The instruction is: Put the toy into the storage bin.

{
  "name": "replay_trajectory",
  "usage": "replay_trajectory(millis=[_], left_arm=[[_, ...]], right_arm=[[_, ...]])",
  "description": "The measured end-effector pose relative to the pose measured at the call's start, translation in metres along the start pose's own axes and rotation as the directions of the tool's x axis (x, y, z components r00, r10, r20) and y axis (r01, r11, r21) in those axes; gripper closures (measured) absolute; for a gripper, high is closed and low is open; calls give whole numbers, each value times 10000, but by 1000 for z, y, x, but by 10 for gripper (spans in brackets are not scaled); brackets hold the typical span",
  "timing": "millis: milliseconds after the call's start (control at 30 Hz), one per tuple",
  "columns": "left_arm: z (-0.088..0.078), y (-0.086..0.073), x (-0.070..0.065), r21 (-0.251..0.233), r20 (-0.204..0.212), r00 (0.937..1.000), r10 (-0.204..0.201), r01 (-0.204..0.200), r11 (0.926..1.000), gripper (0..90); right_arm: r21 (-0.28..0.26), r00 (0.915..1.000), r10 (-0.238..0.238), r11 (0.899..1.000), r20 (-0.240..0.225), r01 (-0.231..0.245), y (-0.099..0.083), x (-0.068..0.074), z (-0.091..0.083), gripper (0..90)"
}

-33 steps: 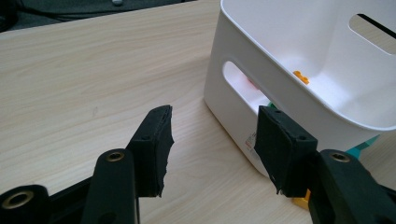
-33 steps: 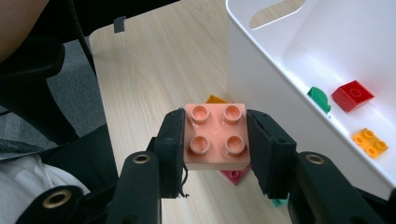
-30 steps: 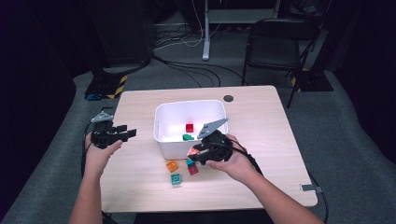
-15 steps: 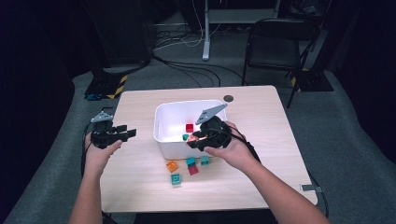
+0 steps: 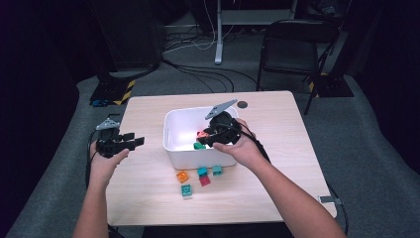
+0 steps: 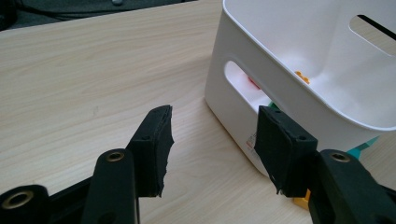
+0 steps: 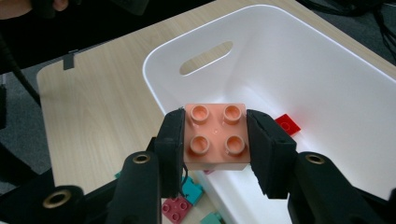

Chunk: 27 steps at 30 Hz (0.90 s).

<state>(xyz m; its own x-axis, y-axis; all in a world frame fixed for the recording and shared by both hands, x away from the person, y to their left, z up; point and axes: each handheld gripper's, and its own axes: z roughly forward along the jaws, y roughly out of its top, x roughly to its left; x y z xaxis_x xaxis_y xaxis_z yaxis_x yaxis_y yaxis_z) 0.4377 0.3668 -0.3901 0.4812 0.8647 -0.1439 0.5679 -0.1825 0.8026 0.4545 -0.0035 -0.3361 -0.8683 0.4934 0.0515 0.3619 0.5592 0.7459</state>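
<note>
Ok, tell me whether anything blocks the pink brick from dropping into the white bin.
Nothing visible does. The right gripper holds the pink brick over the white bin's open top; only a red brick lies inside, off to one side.

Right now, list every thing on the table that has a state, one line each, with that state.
left gripper: jaws open, nothing between them, held beside the bin.
right gripper: shut on the pink block, above the bin's near rim.
pink block: gripped, studs up, lifted.
white bin: upright, open-topped, holding a red block and a green block.
loose blocks: lying on the table in front of the bin.
</note>
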Motion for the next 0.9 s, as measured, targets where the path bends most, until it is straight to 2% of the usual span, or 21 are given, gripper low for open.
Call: replay_trajectory(millis=[300,500,700,900], left_arm=[[0,0,0,45,30,10000,-15,15,10000,459],[0,0,0,33,42,10000,-50,50,10000,460],[0,0,1,16,68,10000,-58,58,10000,459],[1,0,1,-60,47,10000,-55,55,10000,459]], right_arm=[[-80,9993,297,9995,241,-295,8,-18,16,584],[-219,9989,183,9996,426,-174,15,-26,27,584],[-305,9978,419,9987,517,-404,23,-35,38,584],[-253,9976,356,9991,586,-341,29,-42,54,584]])
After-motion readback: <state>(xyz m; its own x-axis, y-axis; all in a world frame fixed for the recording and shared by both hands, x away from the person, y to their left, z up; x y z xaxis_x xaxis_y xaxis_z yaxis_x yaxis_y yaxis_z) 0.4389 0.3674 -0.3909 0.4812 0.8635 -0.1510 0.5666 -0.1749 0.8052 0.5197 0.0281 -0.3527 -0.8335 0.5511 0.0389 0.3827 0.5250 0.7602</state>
